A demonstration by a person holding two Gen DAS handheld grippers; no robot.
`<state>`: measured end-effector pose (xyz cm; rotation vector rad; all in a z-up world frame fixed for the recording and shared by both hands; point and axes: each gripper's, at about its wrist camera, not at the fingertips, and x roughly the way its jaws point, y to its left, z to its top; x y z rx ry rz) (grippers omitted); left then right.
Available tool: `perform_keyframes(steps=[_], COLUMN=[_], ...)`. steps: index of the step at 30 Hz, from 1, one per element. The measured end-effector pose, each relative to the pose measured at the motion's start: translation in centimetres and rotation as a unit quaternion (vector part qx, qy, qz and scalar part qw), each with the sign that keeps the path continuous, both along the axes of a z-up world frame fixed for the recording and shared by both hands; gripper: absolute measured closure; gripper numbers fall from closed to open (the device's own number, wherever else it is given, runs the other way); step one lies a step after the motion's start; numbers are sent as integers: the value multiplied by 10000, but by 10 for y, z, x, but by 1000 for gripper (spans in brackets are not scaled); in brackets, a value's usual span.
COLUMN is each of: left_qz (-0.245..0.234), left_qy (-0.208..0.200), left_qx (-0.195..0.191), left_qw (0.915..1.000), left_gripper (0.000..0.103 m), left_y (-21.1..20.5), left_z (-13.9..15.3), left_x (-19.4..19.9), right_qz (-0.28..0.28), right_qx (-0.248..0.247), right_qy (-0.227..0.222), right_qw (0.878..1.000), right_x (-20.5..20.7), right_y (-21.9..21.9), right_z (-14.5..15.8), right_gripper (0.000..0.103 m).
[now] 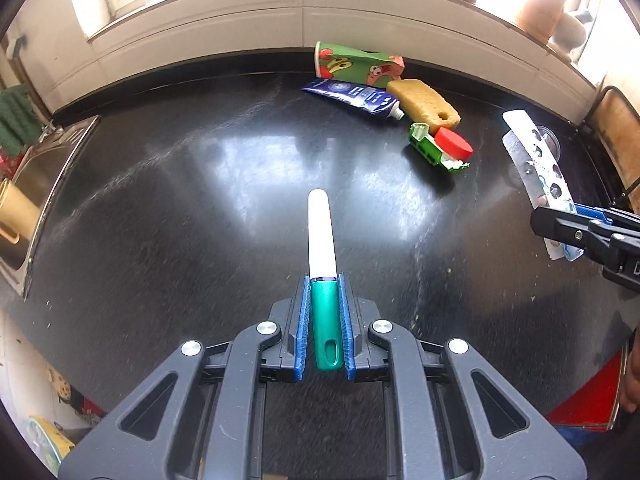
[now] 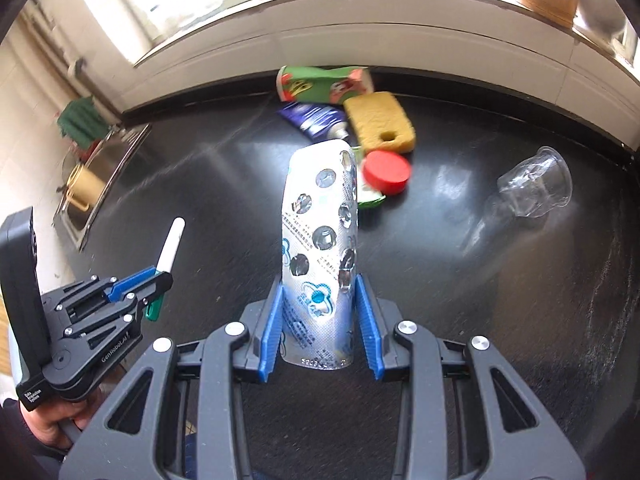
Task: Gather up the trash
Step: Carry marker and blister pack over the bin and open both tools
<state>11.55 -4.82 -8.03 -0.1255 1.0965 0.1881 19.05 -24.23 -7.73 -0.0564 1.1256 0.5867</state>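
the left gripper [image 1: 324, 328] has its fingers pinching one pen [image 1: 322, 240] by its green end, white end pointing toward the counter's [image 1: 160, 200] back edge. the right gripper [image 2: 318, 328] has its fingers pinching one blister pack [image 2: 320, 248], long axis pointing the same way. both are held above the counter. near the back edge lie one paper cup [image 1: 356, 65], one blue tube [image 1: 352, 98], one sponge [image 1: 424, 104], one red cap [image 1: 454, 145]; one clear cup [image 2: 532, 186] lies toward the right edge.
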Motion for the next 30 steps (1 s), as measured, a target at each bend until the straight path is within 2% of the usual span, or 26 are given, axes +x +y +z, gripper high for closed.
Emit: perform_keyframes(steps=[6, 11, 13, 17, 19, 23, 28, 29, 30], left_qz=[287, 854, 1209, 1849, 2245, 2955, 3771, 3973, 4086], left_qy=[-123, -231, -261, -238, -186, -95, 49, 50, 45], left_qx=[72, 122, 145, 135, 78, -10, -136, -206, -270], left_qw=[9995, 9960, 9922, 9824, 9743, 9553, 9261, 9175, 9123], left_gripper=[89, 89, 89, 89, 89, 89, 89, 89, 89], left_y=[20, 51, 69, 99, 116, 142, 172, 181, 184], left_z=[11, 18, 20, 17, 10, -2, -24, -31, -35], left_x=[-32, -67, -89, -131, -157, -210, -276, -290, -299], right_qz=[335, 1134, 1509, 2498, 2846, 3744, 4635, 4722, 4816], right_qx=[42, 122, 147, 239, 284, 247, 154, 144, 115], right_qy=[-97, -170, -171, -48, 79, 355, 642, 731, 790], right_qw=[9994, 9933, 9883, 9680, 9582, 9263, 8836, 8784, 8728], right_x=[-20, -39, -50, -86, -102, -149, -212, -220, -230], right_y=[26, 82, 108, 176, 202, 263, 325, 334, 343], right_z=[10, 18, 20, 20, 17, 5, -8, -11, -14], right_gripper=[67, 66, 66, 66, 66, 66, 66, 66, 66])
